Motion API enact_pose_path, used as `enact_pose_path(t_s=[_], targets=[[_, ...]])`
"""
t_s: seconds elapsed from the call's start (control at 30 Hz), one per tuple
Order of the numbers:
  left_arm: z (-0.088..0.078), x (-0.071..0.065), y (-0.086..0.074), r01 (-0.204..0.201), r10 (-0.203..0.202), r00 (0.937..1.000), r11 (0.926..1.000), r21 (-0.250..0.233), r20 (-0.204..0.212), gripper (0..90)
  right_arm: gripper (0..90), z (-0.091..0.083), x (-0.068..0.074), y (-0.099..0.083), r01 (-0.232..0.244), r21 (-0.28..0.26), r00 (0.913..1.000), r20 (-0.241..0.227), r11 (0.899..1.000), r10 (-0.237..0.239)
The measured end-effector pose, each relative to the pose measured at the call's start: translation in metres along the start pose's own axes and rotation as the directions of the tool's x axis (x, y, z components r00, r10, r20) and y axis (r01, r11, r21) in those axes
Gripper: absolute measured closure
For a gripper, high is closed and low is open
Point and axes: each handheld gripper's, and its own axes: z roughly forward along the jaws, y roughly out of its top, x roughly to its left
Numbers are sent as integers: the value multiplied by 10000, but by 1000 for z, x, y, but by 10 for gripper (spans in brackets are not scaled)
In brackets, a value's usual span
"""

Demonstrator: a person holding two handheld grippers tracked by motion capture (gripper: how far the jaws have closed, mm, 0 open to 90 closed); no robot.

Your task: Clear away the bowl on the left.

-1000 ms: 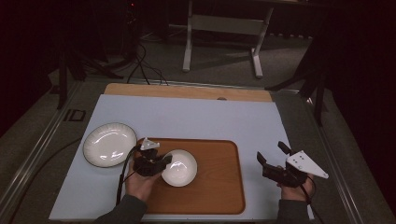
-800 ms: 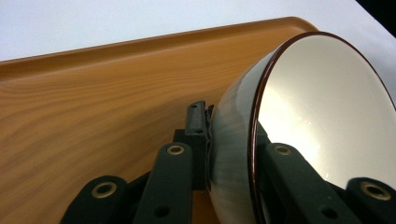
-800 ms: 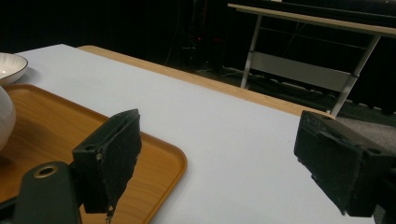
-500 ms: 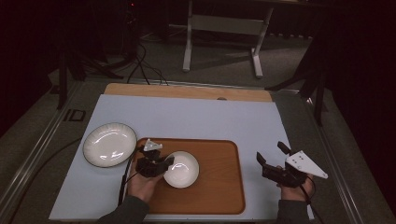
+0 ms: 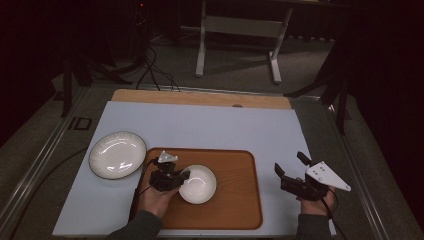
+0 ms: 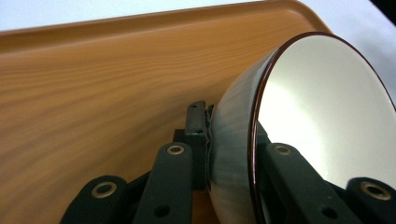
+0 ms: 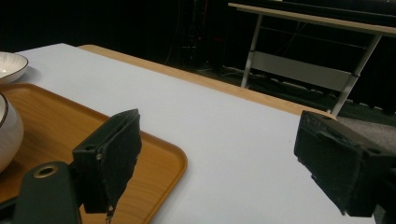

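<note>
White bowl [image 5: 198, 184] is sitting on the tray [image 5: 240, 200], its rim pinched between the closed fingers of the left gripper [image 5: 172, 178]. Right gripper [image 5: 292, 175] is hovering beside the tray, fingers spread wide, holding nothing.

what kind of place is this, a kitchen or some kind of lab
Probably a lab or recording studio, not a kitchen: a white-topped table stands in a dark room, cables trail over the floor behind it, and each hand works a hand-held gripper, the left clamping a bowl.
</note>
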Motion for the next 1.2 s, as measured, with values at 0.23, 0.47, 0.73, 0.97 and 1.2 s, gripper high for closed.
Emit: enact_pose_path(t_s=[0.23, 0.47, 0.73, 0.97, 1.2], targets=[[5, -3, -2, 9, -11, 9999, 9999, 105, 163, 800, 144, 0, 0, 0, -11, -4, 10000, 2, 10000, 11], [7, -6, -2, -383, 384, 9991, 9992, 82, -190, 801, 144, 0, 0, 0, -6, 3, 10000, 12, 10000, 6], [10, -3, -1, -485, 500, 9976, 9983, 308, -480, 802, 144, 0, 0, 0, 8, 14, 10000, 18, 10000, -8], [11, -1, -1, -463, 483, 9973, 9983, 357, -559, 780, 144, 0, 0, 0, 16, 17, 10000, 15, 10000, -16], [11, -2, 0, -657, 676, 9947, 9975, 264, -781, 724, 144, 0, 1, 0, 24, 29, 10000, -2, 10000, -24]])
